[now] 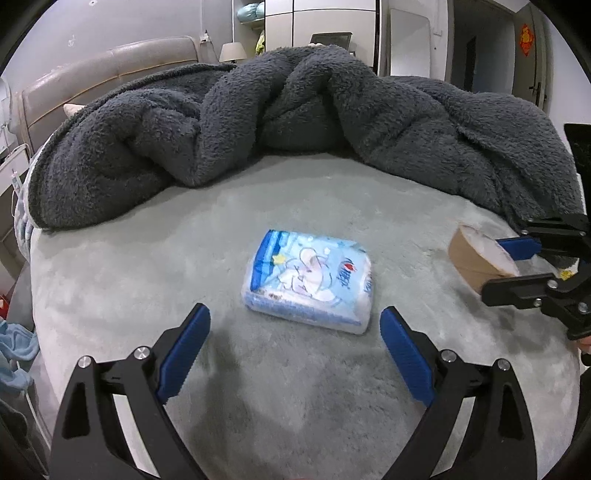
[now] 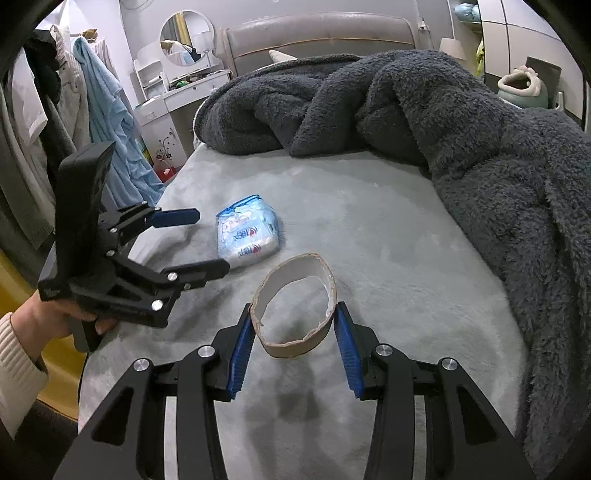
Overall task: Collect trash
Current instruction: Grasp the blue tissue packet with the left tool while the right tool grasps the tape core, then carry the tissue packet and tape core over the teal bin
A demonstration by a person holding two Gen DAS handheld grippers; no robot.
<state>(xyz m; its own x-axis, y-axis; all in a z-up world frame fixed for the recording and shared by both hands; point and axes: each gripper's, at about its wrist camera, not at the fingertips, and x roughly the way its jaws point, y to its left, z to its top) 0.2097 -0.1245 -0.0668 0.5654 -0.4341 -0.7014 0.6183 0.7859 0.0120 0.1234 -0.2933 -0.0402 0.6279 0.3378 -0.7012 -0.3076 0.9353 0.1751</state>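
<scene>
Right wrist view: our right gripper (image 2: pixel 293 350) has its blue fingers (image 2: pixel 240 354) pressed on either side of a cardboard tape ring (image 2: pixel 295 299), squashed to an oval, centre of frame. From the left wrist view the ring (image 1: pixel 480 258) appears lifted clear of the bed, at the right edge, though we cannot be certain.

Left wrist view: our left gripper (image 1: pixel 295 354) hovers with fingers spread wide and empty, low in the frame. A tissue pack (image 1: pixel 308 280), pale blue plastic, lies flat on the bed just beyond the fingertips, centre frame, untouched.

Step in hand, as we judge it: take the pack while the right keeps the ring.
- Advance until both fingers straddle the pack's shorter width, then close.
- Soft wrapper, likely to dent and slide; grip mid-body, not the corner.
- Press slightly into the plush so the lower edges catch under the pack.
- Keep right-hand pressure steady; the ring is thin and already deformed, so more squeeze may fold it.

Surface: grey-green plush bed cover (image 1: pixel 147 295), soft, yields under load. A dark grey fleece blanket (image 1: pixel 332 122) is heaped across the upper half of the frame.

Room: padded headboard (image 2: pixel 321 33) at upper centre, round mirror (image 2: pixel 186 37) and white dresser upper left, clothes hanging (image 2: pixel 103 110) at left edge.
</scene>
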